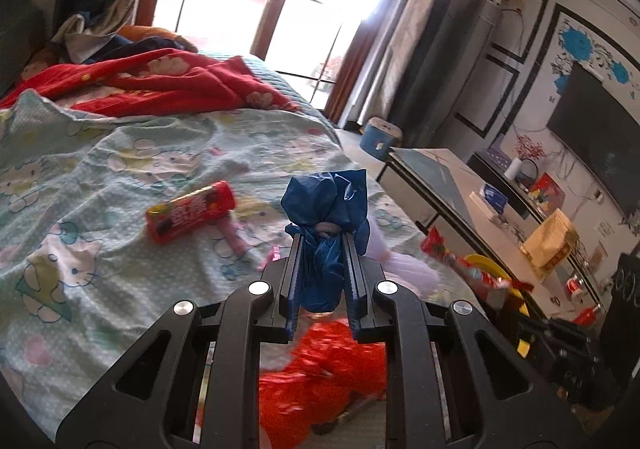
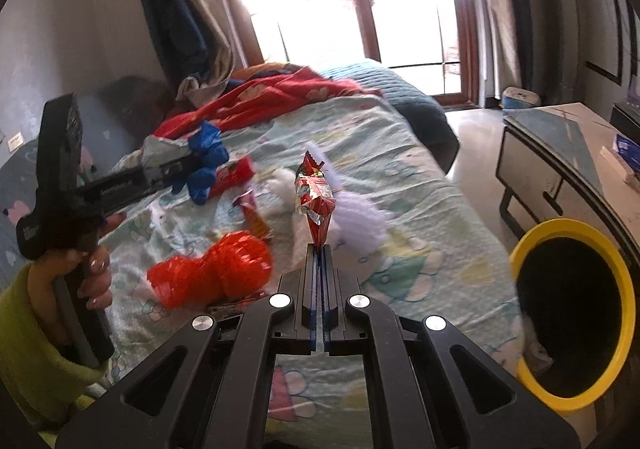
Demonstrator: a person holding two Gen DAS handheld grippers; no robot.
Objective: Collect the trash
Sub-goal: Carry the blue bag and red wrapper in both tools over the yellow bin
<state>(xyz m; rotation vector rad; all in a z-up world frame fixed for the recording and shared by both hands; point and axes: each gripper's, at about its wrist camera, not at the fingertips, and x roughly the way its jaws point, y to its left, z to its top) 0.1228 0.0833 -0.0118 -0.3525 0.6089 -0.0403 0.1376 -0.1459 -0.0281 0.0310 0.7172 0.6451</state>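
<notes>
Bed (image 2: 400, 177), cartoon-print sheet in pale green, fills the room's left side; a red blanket (image 1: 168, 81) lies bunched toward its far end, before a bright window (image 2: 360, 1). Open floor runs along the bed's right edge to a low table (image 2: 560, 153). A yellow-rimmed bin (image 2: 576, 313) stands just off that edge, its mouth turned toward me. My left gripper (image 1: 322, 239) is clamped on a crumpled blue plastic bag (image 1: 324, 201), held above the sheet. My right gripper (image 2: 319, 247) is pinched tight on a red foil snack wrapper (image 2: 314, 193), lifted clear of the sheet. On the bed's near half: a red tube-shaped packet (image 1: 190, 211), a crumpled red plastic bag (image 2: 212, 273), white fluffy scraps (image 2: 356, 217) and a small orange wrapper (image 2: 254, 215), all near one another.
</notes>
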